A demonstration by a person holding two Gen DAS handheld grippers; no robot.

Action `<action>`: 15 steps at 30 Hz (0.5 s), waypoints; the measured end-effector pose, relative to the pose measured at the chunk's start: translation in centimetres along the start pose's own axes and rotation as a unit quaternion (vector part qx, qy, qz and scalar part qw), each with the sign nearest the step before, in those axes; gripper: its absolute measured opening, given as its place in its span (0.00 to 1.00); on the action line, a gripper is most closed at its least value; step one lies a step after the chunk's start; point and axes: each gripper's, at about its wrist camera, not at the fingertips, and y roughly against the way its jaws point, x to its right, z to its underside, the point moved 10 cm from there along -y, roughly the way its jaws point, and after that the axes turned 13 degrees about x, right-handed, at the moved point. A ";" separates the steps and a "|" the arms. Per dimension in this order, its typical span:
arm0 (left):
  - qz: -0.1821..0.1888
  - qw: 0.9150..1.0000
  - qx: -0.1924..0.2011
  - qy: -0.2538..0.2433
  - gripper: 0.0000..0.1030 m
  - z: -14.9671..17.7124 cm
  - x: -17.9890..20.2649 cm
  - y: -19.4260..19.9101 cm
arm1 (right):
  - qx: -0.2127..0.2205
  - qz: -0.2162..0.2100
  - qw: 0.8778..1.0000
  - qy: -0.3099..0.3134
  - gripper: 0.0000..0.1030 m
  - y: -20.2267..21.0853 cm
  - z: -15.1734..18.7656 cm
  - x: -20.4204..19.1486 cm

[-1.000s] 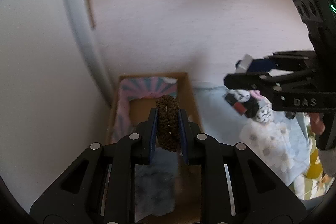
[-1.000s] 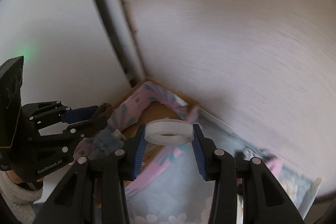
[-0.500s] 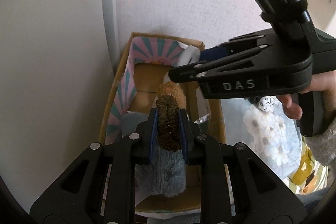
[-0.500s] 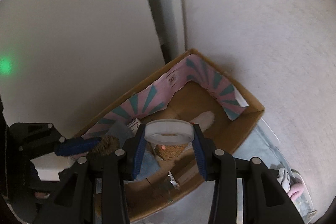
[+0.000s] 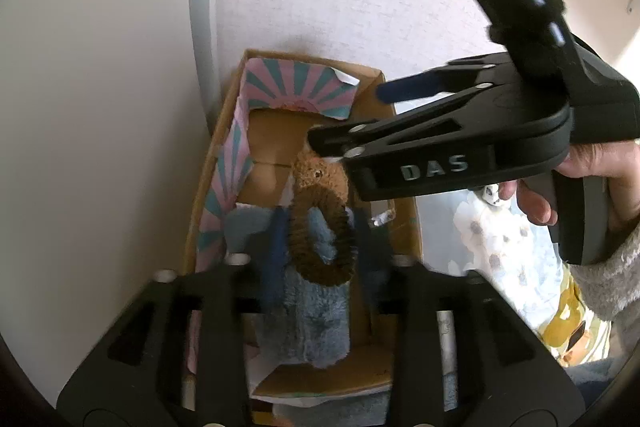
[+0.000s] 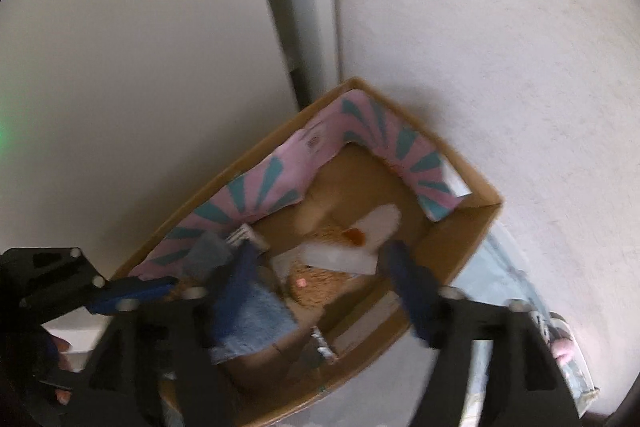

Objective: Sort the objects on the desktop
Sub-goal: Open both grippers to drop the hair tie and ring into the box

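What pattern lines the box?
Pink and teal sunburst stripes on the liner; right wrist view shows it best.

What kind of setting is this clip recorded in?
Probably a home room, at a tabletop in a wall corner: a cardboard box of soft odds and ends, a floral cloth, and textured wallpaper behind.

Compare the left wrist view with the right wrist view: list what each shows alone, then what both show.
Left wrist only: the brown hair tie between the open left gripper, and the hand holding the right tool over a floral cloth.
Right wrist only: the clear tape roll dropping from the open right gripper.
Both: the cardboard box with its striped lining, blue fuzzy cloth and tan knitted toy.
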 end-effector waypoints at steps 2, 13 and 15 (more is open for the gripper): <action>-0.011 1.000 0.011 -0.008 0.98 -0.6 -0.2 0.5 | 0.022 0.009 1.000 -0.009 0.75 0.9 -0.6 0.7; 0.002 0.999 0.050 0.007 1.00 -4.8 -0.1 2.9 | 0.071 0.022 0.994 -0.077 0.75 6.4 -1.3 4.3; 0.004 0.999 0.050 0.008 1.00 -5.0 0.2 2.8 | 0.078 0.025 0.993 -0.083 0.75 7.0 -1.1 4.5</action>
